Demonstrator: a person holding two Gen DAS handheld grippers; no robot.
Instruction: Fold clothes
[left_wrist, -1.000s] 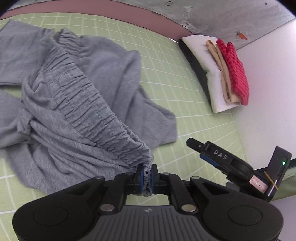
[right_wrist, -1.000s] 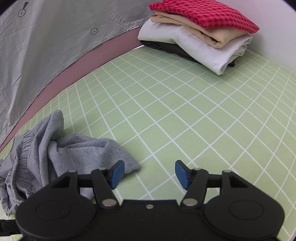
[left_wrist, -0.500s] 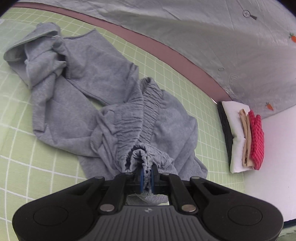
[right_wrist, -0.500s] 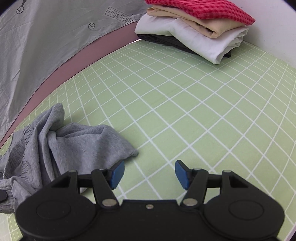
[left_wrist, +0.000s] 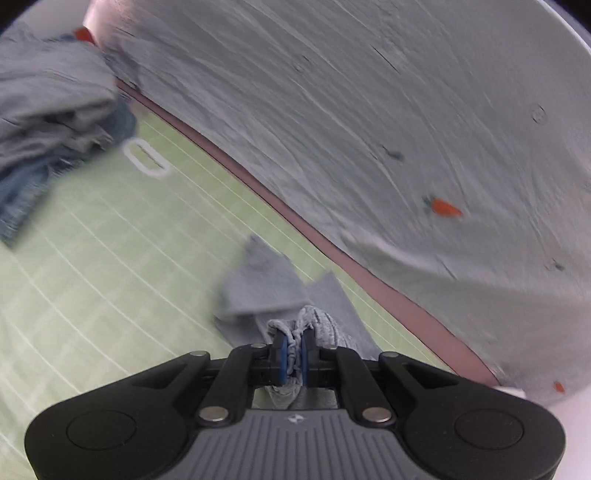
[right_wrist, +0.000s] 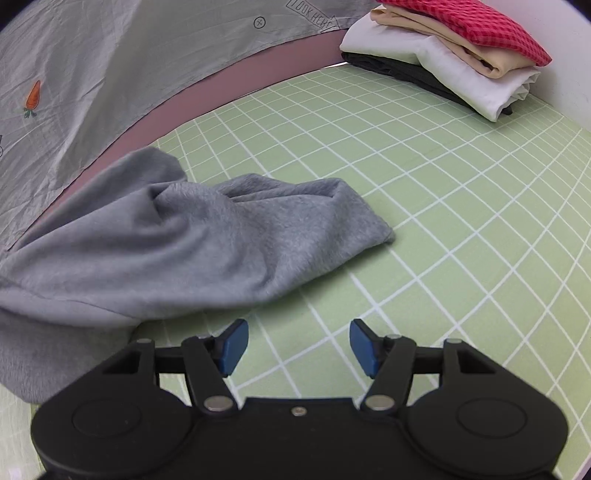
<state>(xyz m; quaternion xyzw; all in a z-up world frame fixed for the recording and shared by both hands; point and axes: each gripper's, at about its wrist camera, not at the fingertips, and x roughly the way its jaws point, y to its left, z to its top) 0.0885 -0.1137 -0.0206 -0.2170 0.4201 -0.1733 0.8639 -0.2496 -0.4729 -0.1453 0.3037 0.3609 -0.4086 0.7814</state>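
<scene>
Grey sweatpants (right_wrist: 192, 240) lie stretched across the green grid mat (right_wrist: 443, 221), one leg end pointing toward the right. My left gripper (left_wrist: 293, 349) is shut on the gathered elastic waistband of these grey sweatpants (left_wrist: 280, 291), and the cloth trails away in front of it; this view is blurred. My right gripper (right_wrist: 295, 345) stands open just above the mat, close in front of the leg's near edge, with nothing between its blue pads (right_wrist: 232, 345).
A stack of folded clothes (right_wrist: 454, 55), red on top, sits at the mat's far right corner. A loose heap of grey and blue garments (left_wrist: 51, 122) lies at the far left. A grey printed sheet (left_wrist: 369, 129) hangs along the back edge.
My left gripper has swung fast to the left with the waistband, dragging the sweatpants out longer. In the right wrist view the leg now lies much nearer, as my right gripper moved toward it.
</scene>
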